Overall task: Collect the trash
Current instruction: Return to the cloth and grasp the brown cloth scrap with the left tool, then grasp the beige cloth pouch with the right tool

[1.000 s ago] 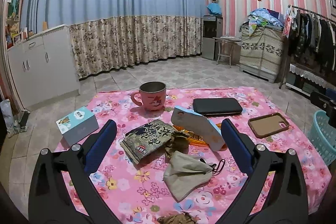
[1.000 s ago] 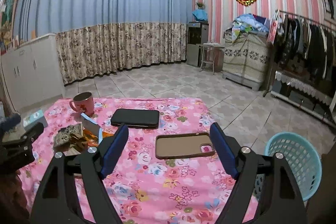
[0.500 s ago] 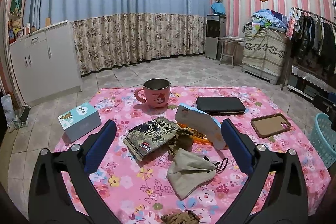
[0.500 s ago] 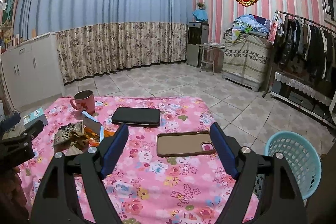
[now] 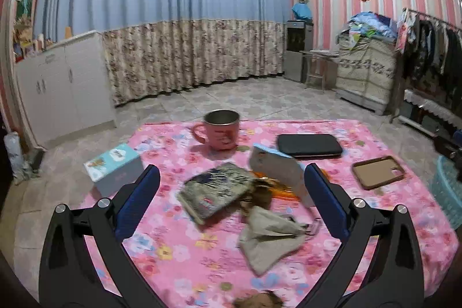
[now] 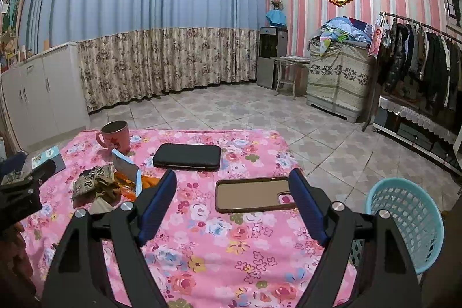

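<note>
A pile of trash lies mid-table: a dark snack wrapper (image 5: 218, 194), an orange wrapper (image 5: 281, 189), a brown crumpled scrap (image 5: 258, 194), a grey face mask (image 5: 270, 235) and a blue-white card pack (image 5: 281, 173). Another brown scrap (image 5: 257, 300) lies at the near edge. My left gripper (image 5: 231, 201) is open and empty, held above the pile. My right gripper (image 6: 232, 202) is open and empty above the brown phone case (image 6: 254, 194). The pile also shows in the right wrist view (image 6: 99, 184). A light blue basket (image 6: 404, 221) stands on the floor to the right of the table.
On the pink floral tablecloth (image 5: 179, 250) stand a pink mug (image 5: 221, 129), a small blue-white box (image 5: 114, 166), a black case (image 5: 309, 145) and the phone case (image 5: 378, 172). White cabinets stand to the left, a clothes rack to the right.
The left gripper has drawn back and risen a little, so the table items sit lower and farther in its view. The right gripper has barely moved. Both stay open.
</note>
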The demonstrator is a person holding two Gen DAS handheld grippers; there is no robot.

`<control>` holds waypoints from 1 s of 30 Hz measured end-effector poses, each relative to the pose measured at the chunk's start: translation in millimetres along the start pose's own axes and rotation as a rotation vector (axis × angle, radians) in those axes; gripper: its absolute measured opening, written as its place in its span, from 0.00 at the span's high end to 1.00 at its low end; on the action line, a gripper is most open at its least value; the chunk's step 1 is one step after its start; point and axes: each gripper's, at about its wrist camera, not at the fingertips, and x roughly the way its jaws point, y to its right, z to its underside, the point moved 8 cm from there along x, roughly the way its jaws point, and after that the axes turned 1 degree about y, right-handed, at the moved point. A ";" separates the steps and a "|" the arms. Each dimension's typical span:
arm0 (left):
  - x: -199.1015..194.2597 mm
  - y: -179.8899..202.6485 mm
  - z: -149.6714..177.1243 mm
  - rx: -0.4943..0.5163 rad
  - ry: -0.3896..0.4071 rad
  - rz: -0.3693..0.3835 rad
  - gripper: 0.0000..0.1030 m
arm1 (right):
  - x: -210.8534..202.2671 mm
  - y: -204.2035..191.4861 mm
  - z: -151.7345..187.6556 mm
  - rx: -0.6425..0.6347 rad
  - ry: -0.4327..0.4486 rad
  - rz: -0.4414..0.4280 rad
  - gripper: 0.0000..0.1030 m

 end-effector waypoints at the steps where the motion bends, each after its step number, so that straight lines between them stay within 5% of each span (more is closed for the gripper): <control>1: 1.6 -5.7 0.5 -0.005 -0.003 -0.012 0.06 | -0.2 0.0 0.5 0.000 0.001 0.000 0.24; 8: 6.5 -21.1 11.0 -0.050 -0.048 0.005 0.06 | 5.8 -3.2 7.1 -0.007 -0.018 -0.024 0.24; 13: -5.9 0.6 52.7 -0.027 -0.154 0.084 0.06 | 15.5 -10.9 22.0 0.008 -0.058 -0.071 0.24; 21: -8.0 16.6 122.9 -0.016 -0.312 0.049 0.08 | -2.0 -28.1 37.7 -0.017 -0.033 -0.092 0.24; 24: 0.1 22.7 134.5 0.009 -0.351 0.052 0.18 | -9.4 -22.2 51.7 0.026 -0.057 -0.107 0.24; 26: 5.3 26.8 141.6 0.021 -0.383 0.069 0.41 | -12.2 -25.9 70.0 0.026 -0.094 -0.116 0.24; 28: 7.7 28.4 144.2 0.022 -0.395 0.081 0.53 | -10.6 -35.1 87.3 0.018 -0.135 -0.133 0.24; 30: 6.2 29.0 140.9 0.017 -0.381 0.084 0.55 | -7.5 -44.5 97.9 0.019 -0.165 -0.156 0.24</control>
